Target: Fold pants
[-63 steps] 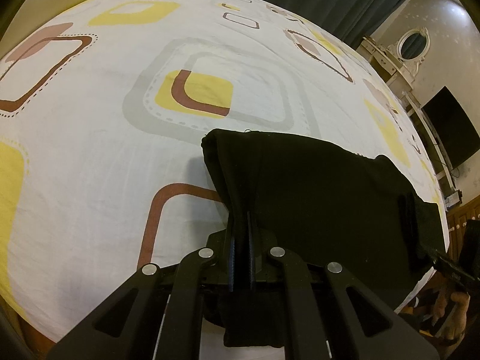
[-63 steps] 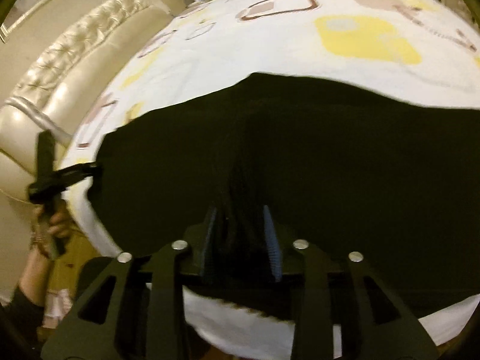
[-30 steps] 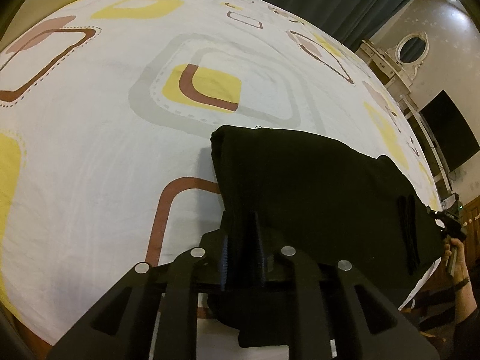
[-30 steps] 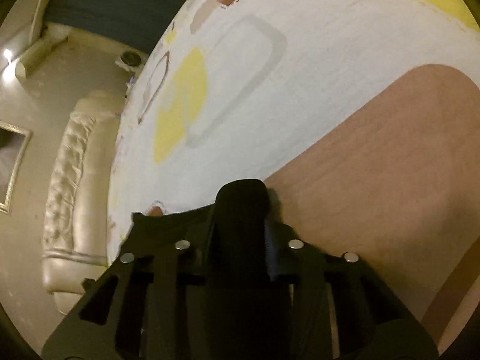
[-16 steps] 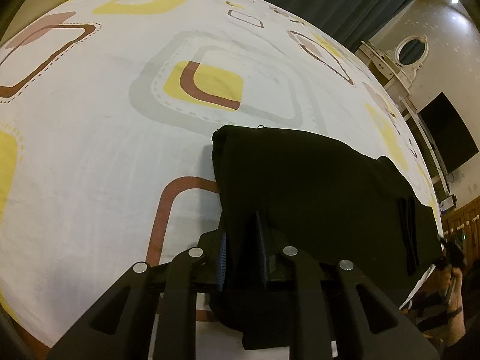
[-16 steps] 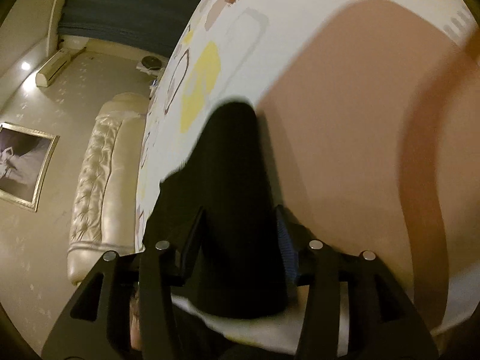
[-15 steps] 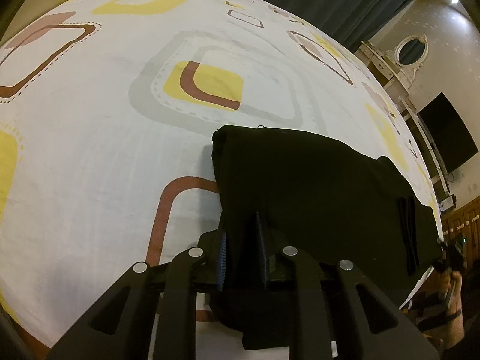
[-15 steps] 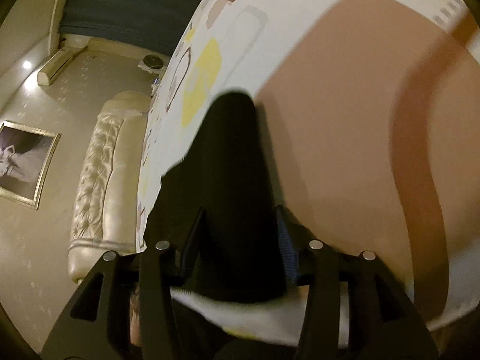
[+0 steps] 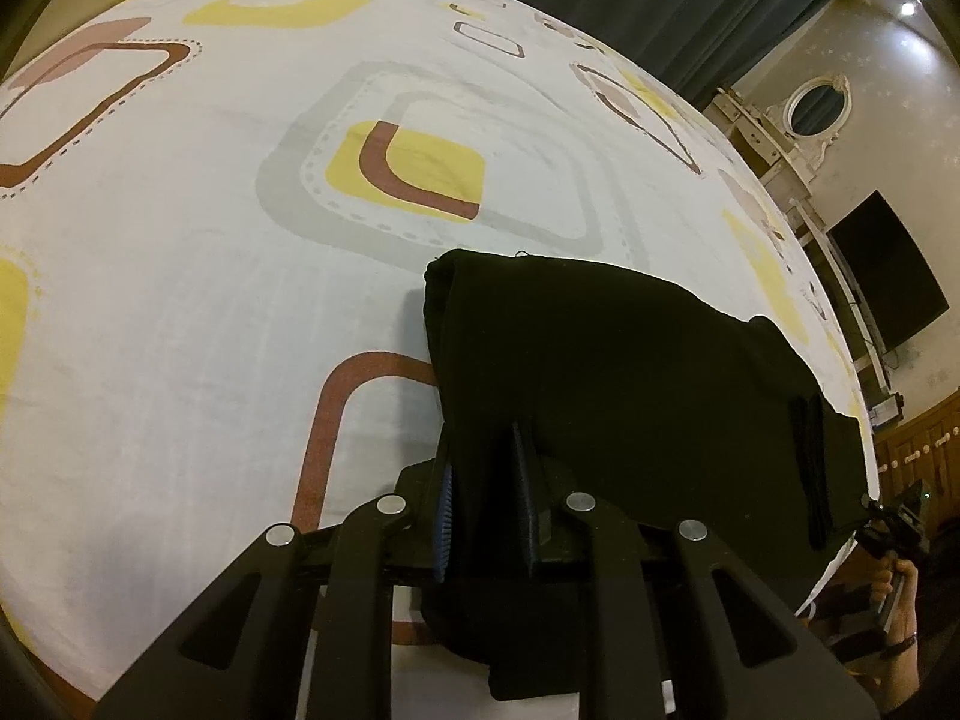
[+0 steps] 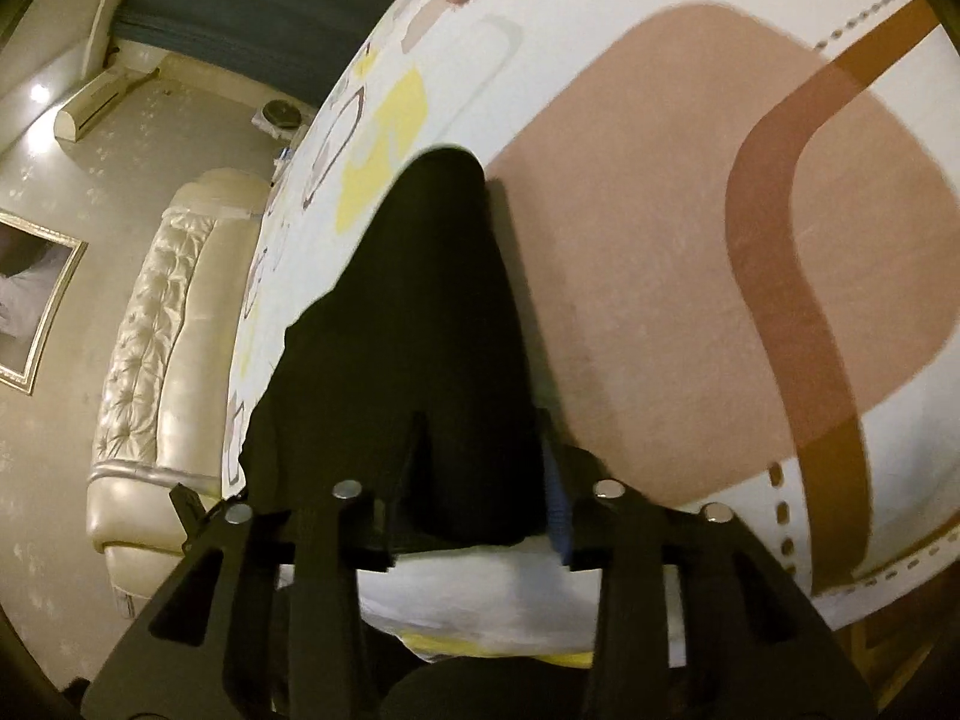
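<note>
The black pants (image 9: 624,372) lie folded in a compact stack on the patterned bed sheet (image 9: 180,276) near the bed's near edge. My left gripper (image 9: 483,480) has its fingers a little apart around the stack's near left edge, with cloth between them. The pants also show in the right wrist view (image 10: 420,330) as a narrow dark stack seen end-on. My right gripper (image 10: 486,480) is open with the stack's end between its fingers. The right gripper shows small at the stack's far right end in the left wrist view (image 9: 894,516).
The sheet (image 10: 660,240) covers the whole bed with yellow, brown and grey squares. A cream tufted headboard (image 10: 150,348) stands left in the right wrist view. A dresser with an oval mirror (image 9: 816,102) and a dark TV (image 9: 888,276) stand beyond the bed's right side.
My left gripper's fingers have opened a little on the pants. My right gripper swung round to the stack's end and its fingers have spread wider around the cloth.
</note>
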The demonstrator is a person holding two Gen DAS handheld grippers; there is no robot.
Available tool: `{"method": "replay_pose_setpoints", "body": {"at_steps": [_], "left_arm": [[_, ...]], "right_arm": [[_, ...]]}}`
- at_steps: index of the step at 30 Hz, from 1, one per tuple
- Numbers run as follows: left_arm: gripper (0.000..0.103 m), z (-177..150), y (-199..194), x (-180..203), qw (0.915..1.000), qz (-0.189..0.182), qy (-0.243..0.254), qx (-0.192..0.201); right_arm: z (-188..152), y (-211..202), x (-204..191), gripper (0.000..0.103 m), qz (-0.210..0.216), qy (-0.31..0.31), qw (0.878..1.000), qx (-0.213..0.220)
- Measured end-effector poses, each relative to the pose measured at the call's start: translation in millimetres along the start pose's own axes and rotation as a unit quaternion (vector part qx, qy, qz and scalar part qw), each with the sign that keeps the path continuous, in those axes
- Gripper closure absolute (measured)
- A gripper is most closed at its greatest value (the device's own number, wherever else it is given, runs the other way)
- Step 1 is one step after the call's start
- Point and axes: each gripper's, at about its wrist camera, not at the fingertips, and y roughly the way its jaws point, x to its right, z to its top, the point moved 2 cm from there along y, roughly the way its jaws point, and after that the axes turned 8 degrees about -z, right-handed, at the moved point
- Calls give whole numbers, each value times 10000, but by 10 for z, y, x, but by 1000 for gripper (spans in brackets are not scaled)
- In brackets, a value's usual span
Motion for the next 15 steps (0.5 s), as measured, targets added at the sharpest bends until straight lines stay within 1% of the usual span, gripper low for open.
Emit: {"method": "replay_pose_setpoints", "body": {"at_steps": [3, 4, 5, 8, 10, 13, 15], "left_arm": [[83, 5, -7, -11, 10000, -59, -58, -3], [83, 7, -11, -13, 9999, -75, -69, -12], [83, 9, -16, -13, 9999, -94, -74, -19], [82, 10, -30, -16, 9999, -114, -49, -25], [81, 5, -35, -29, 9999, -138, -79, -19], [81, 2, -41, -52, 9997, -183, -134, -14], [81, 5, -39, -58, 9996, -218, -165, -12]], "right_arm": [[-4, -191, -109, 60, -252, -107, 9991, 329], [-12, -234, -146, 57, -290, -133, 9986, 425], [-20, -301, -229, 56, -252, -165, 9979, 578], [-56, -336, -458, 50, -86, -299, 9968, 732], [-84, -268, -638, 49, 73, -415, 9967, 693], [-141, -53, -925, 48, 232, -696, 9964, 427], [-205, 156, -1111, 47, 381, -893, 9951, 161]]}}
